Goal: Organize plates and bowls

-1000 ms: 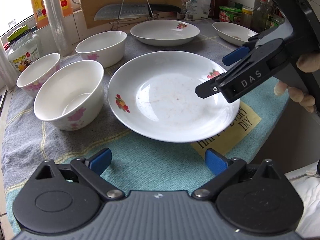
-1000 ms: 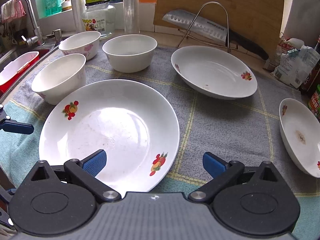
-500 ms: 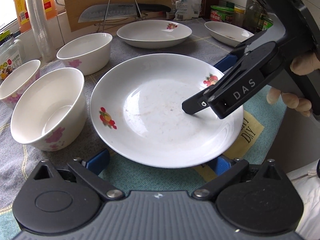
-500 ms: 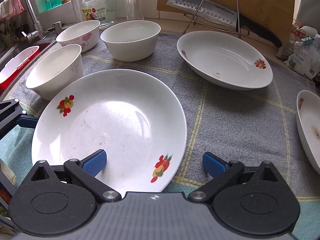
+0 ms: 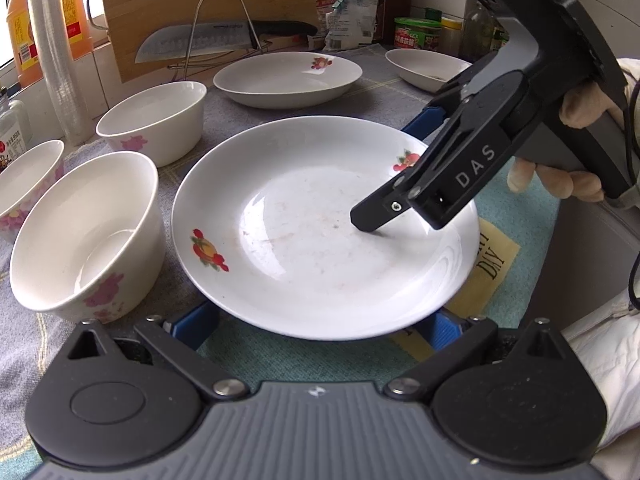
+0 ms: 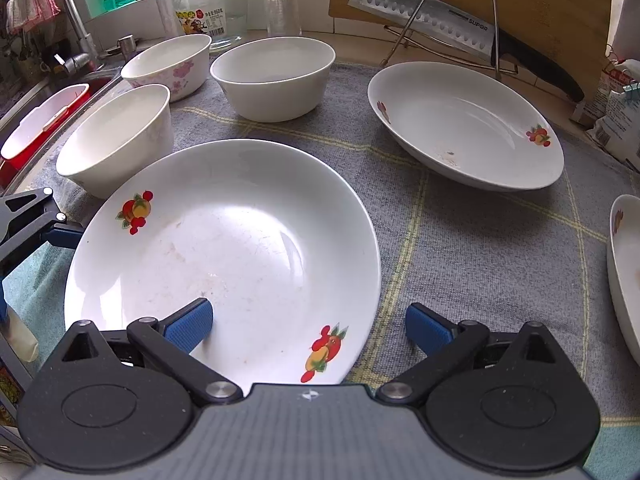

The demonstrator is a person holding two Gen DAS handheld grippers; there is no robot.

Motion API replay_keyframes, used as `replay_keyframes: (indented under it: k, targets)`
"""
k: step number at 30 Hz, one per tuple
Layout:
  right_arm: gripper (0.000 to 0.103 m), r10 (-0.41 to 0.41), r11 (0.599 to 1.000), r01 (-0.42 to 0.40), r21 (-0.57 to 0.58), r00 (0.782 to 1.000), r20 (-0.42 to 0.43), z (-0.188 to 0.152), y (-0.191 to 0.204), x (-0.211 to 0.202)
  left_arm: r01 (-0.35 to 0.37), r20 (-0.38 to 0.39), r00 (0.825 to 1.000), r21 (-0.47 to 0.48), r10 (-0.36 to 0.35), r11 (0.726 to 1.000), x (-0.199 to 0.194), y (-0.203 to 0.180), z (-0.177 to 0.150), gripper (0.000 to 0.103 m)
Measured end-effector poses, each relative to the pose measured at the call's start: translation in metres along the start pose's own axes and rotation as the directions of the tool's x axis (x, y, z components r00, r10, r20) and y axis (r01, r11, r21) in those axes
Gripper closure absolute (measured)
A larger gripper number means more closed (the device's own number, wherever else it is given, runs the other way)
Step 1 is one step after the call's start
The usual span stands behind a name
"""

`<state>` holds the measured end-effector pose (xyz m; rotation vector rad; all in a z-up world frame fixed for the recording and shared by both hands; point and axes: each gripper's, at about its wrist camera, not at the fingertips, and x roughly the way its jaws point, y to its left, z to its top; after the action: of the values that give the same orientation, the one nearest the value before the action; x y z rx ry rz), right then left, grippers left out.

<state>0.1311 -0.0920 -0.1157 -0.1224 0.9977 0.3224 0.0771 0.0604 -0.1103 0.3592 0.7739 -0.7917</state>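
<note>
- Left wrist view: "DAS" is printed on the right gripper (image 5: 400, 168); the cloth (image 5: 496, 256) reads "DIY". The left gripper (image 5: 320, 326) stands wide, its blue pads under the near rim of the white plate (image 5: 320, 232) with fruit prints and faint smears, which sits beside a bowl (image 5: 80, 236).
- Right wrist view: the knife (image 6: 440, 20) reads "SUPOR". Grey checked cloth covers the counter by a sink. The right gripper is spread wide, one finger (image 6: 188, 324) over the plate, the other outside its rim.
</note>
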Motion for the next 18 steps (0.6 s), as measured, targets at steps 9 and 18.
replay_keyframes:
  k: [9,18]
  targets:
    - [0.000,0.042,0.997,-0.044,-0.069,0.998,-0.038,0.010,-0.003,0.005,0.018,0.014,1.000,0.022,-0.019,1.000,-0.003,0.000,-0.002,0.000]
    - [0.000,0.127,0.968,-0.143,-0.208,0.988,-0.088,0.020,-0.009,0.010,-0.011,0.040,0.999,-0.004,0.011,1.000,-0.003,-0.004,-0.004,0.000]
